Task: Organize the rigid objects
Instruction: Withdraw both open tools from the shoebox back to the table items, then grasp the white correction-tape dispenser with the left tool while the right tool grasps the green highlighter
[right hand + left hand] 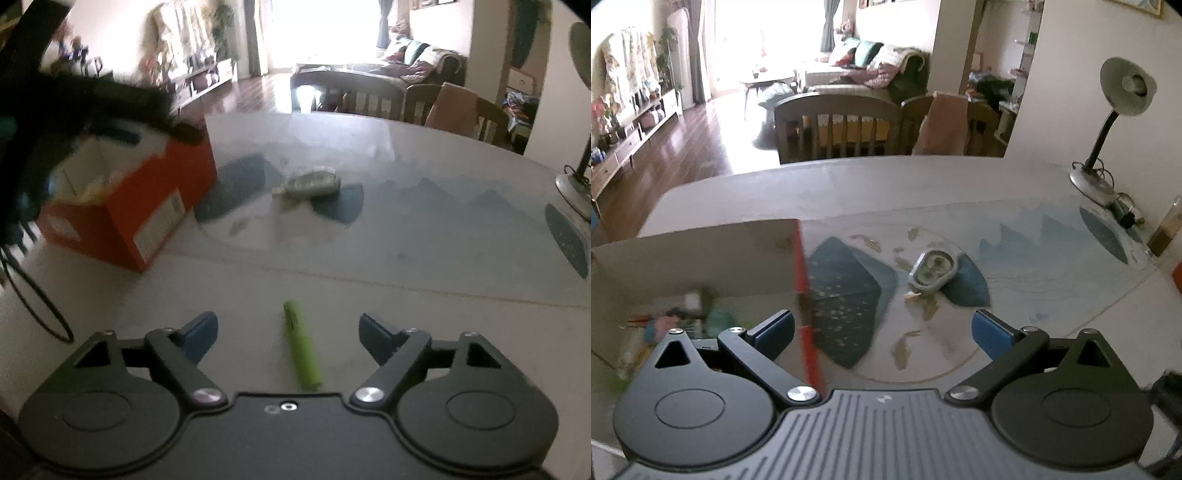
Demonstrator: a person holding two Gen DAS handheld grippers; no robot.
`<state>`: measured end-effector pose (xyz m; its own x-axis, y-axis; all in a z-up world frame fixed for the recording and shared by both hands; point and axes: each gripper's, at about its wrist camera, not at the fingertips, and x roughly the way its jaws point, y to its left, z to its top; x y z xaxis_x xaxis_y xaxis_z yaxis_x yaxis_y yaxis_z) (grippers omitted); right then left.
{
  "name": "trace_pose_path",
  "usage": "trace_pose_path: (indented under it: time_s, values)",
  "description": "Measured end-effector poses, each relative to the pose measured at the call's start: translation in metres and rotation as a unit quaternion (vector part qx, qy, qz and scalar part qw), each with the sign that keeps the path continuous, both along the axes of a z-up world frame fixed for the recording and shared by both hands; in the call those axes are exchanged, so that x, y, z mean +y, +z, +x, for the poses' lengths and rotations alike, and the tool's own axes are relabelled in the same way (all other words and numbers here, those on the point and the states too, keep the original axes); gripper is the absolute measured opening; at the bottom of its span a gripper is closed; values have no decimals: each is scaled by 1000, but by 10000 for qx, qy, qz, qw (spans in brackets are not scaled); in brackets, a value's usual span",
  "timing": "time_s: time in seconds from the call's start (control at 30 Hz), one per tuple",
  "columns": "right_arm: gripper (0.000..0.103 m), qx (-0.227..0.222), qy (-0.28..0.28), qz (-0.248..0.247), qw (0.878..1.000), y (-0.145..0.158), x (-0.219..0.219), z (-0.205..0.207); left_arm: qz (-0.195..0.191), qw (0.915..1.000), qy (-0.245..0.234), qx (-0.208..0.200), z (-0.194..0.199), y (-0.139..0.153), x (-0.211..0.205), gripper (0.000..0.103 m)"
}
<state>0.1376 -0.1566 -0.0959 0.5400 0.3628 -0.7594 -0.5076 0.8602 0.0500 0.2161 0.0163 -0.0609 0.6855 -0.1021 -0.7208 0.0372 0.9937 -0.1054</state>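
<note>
While my left gripper (882, 334) hangs open and empty, my right gripper (288, 334), also wide and empty, straddles the green marker (301, 347), lying twelve-to-six.

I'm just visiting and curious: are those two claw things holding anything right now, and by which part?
Nothing is held. The left gripper is open above the table. The right gripper is open too; the green marker lies between its fingers, ungripped.
</note>
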Motion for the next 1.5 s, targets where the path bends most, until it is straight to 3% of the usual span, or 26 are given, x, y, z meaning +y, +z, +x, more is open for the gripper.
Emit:
trace_pose_path:
  time_s: [0.1, 0.4, 0.7, 1.1, 1.27, 1.5]
  values:
    - [78, 76, 78, -151, 9998, -15, 3, 5, -27, 9999, -89, 96, 17, -8, -15, 103]
    - [69, 312, 302, -300, 9986, -42, 2, 21, 363, 9978, -387, 405, 75, -42, -61, 103]
    - [57, 324, 531, -406, 9972, -53, 0, 33, 747, 9942, -427, 651, 122, -73, -84, 103]
    - [43, 199, 939, -519, 9940, -55, 1, 41, 637, 9931, -314, 935, 156, -109, -86, 103]
    - [18, 207, 818, -484, 9953, -54, -5, 51, 577, 9935, -303, 937, 160, -116, -88, 101]
    - [16, 230, 530, -400, 9975, -54, -18, 65, 595, 9947, -406, 730, 160, -113, -95, 81]
